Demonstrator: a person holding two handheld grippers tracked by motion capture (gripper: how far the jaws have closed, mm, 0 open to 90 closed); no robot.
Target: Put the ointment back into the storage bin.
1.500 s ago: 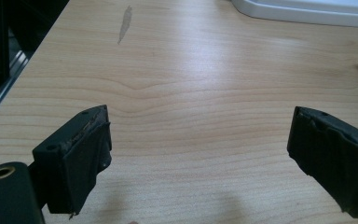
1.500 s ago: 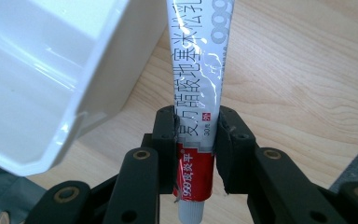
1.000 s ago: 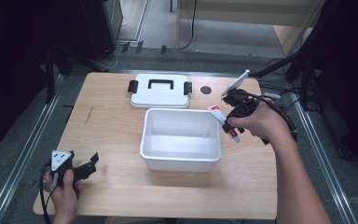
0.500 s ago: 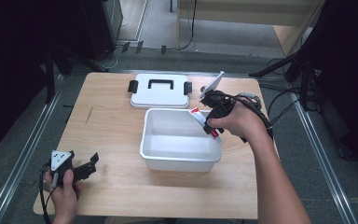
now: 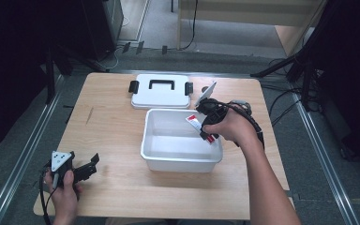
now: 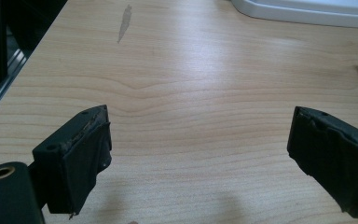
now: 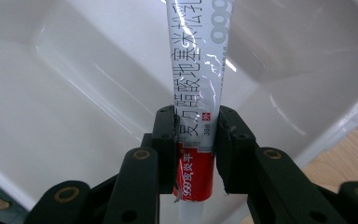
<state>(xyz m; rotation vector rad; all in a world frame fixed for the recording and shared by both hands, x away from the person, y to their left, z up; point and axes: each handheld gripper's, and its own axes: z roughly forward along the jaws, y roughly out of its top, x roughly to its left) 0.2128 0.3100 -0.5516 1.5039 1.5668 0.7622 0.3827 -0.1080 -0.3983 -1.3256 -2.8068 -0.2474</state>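
Tube (image 5: 200, 128) over white tub (image 5: 182, 159)

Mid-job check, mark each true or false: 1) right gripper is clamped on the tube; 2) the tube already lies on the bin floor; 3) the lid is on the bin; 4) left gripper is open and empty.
1) True: the right gripper grips the tube.
2) False: it is held above the white bin.
3) False: the lid lies on the table behind the bin.
4) True: the left gripper holds nothing.
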